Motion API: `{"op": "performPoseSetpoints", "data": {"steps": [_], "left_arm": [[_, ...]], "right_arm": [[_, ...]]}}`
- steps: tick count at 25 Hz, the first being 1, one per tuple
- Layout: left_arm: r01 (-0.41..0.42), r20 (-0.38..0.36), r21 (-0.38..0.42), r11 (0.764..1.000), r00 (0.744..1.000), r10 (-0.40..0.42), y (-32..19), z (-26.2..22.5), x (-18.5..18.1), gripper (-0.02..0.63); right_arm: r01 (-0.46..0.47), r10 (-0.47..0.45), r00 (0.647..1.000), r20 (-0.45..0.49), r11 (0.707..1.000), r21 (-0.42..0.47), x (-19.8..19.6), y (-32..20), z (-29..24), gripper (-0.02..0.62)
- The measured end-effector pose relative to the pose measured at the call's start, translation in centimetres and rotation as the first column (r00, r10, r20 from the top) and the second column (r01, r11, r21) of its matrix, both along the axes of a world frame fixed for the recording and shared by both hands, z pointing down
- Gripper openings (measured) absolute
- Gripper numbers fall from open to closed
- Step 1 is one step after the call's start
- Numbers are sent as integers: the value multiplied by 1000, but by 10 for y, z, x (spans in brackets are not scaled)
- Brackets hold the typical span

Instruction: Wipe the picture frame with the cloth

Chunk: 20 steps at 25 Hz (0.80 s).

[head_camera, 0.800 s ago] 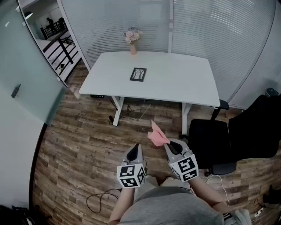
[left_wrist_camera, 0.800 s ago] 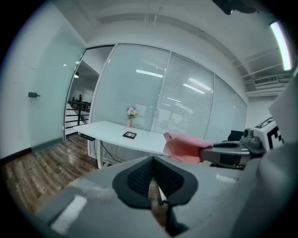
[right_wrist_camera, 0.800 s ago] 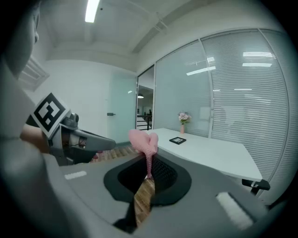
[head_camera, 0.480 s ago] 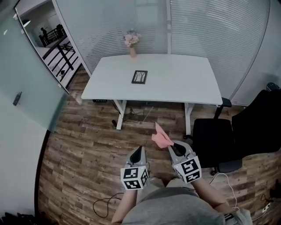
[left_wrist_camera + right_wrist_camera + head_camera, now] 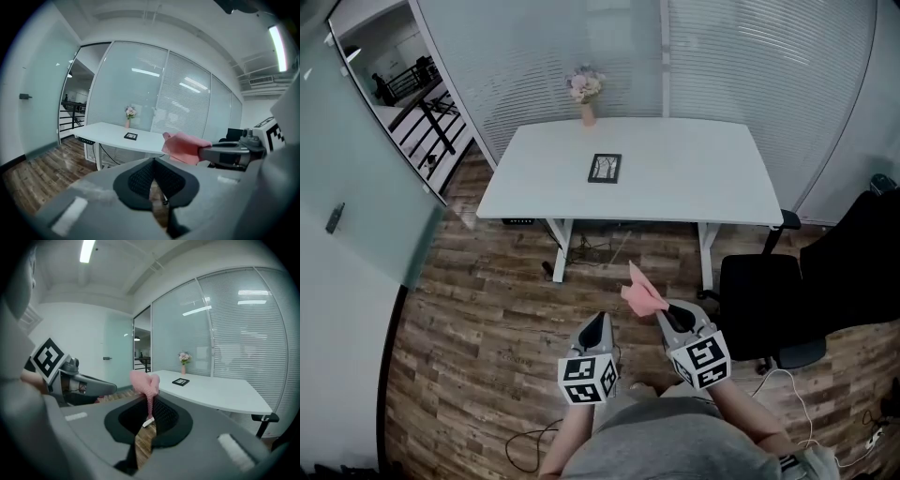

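A small black picture frame lies flat on the white table, well ahead of me; it also shows far off as the frame and the frame. A pink cloth sticks up from my right gripper, whose jaws are shut on it; the cloth rises from the jaw tips. My left gripper is shut with nothing in it, beside the right one over the wooden floor. From the left gripper view the cloth hangs to the right.
A pink vase of flowers stands at the table's far edge. A black office chair sits at the right, by the table's corner. Cables lie on the floor near my feet. Glass walls with blinds close the room behind the table.
The table and frame have drawn a little nearer and shifted right in the head view as I step forward. Both grippers keep their pose, the cloth still held.
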<state>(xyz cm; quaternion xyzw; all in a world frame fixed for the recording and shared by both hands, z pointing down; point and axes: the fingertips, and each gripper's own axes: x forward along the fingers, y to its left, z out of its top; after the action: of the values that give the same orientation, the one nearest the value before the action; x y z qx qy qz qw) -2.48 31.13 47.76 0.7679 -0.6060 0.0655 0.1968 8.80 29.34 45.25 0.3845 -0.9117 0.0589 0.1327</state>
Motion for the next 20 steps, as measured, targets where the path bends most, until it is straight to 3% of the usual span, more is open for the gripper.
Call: {"op": "performPoseSetpoints", "data": {"steps": [20], "left_arm": [[69,-24,-13,998,997,-69,-43,12,-60,2]], "right_arm": [[41,-40,999,-30,999,28,-51,-46,1,17]]}}
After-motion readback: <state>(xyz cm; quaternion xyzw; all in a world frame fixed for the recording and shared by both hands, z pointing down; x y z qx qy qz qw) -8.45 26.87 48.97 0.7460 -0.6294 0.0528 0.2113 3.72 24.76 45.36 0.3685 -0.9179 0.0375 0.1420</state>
